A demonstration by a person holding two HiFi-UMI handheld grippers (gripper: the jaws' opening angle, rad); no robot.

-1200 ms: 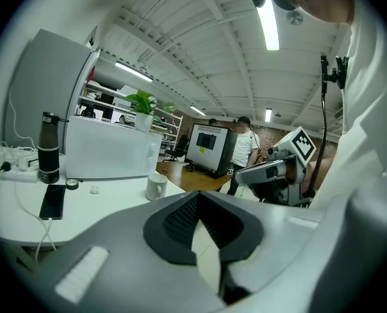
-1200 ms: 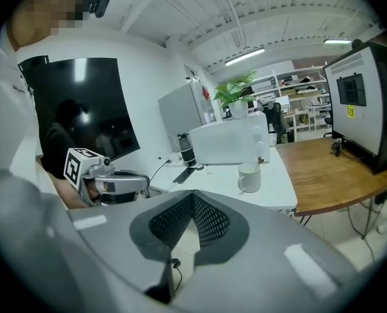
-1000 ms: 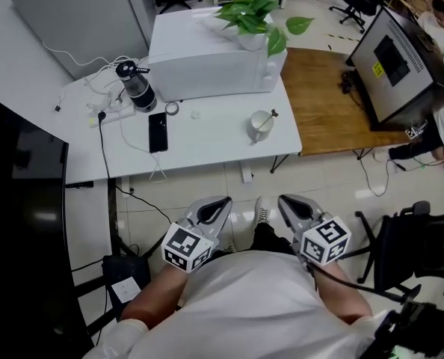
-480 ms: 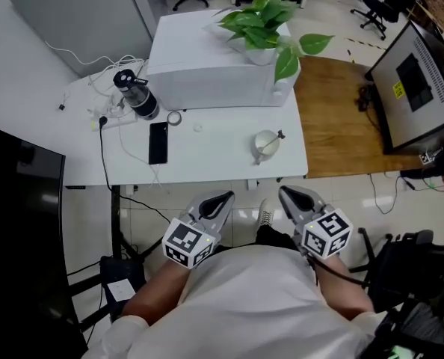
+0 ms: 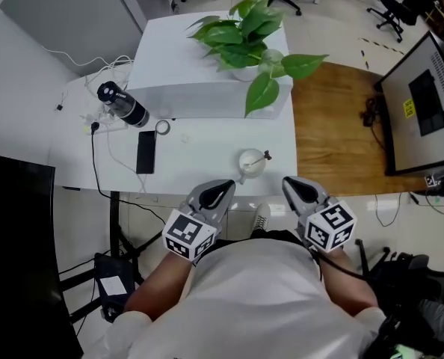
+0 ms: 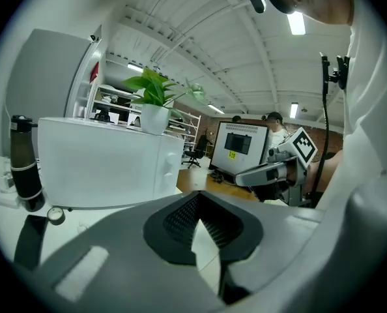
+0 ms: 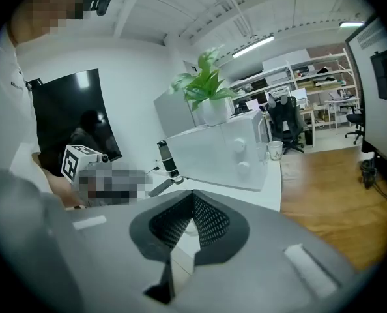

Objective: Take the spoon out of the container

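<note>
A small white cup-like container (image 5: 250,163) stands near the front edge of the white table (image 5: 199,167), with the spoon (image 5: 264,155) leaning out of it to the right. My left gripper (image 5: 223,188) is just in front of the table edge, left of the container, and is shut and empty. My right gripper (image 5: 291,185) is level with it, right of the container, also shut with nothing in it. In the gripper views the left gripper (image 6: 195,195) and the right gripper (image 7: 193,194) each show their jaw tips meeting.
A white microwave (image 5: 207,66) with a potted plant (image 5: 241,40) on top fills the back of the table. A black bottle (image 5: 121,105), a phone (image 5: 145,152), a tape roll (image 5: 163,127) and cables lie at the left. A monitor (image 5: 427,111) stands on the right.
The table and the container have come closer in the head view. Both grippers now sit right at the table's front edge, on either side of the container, still shut.
</note>
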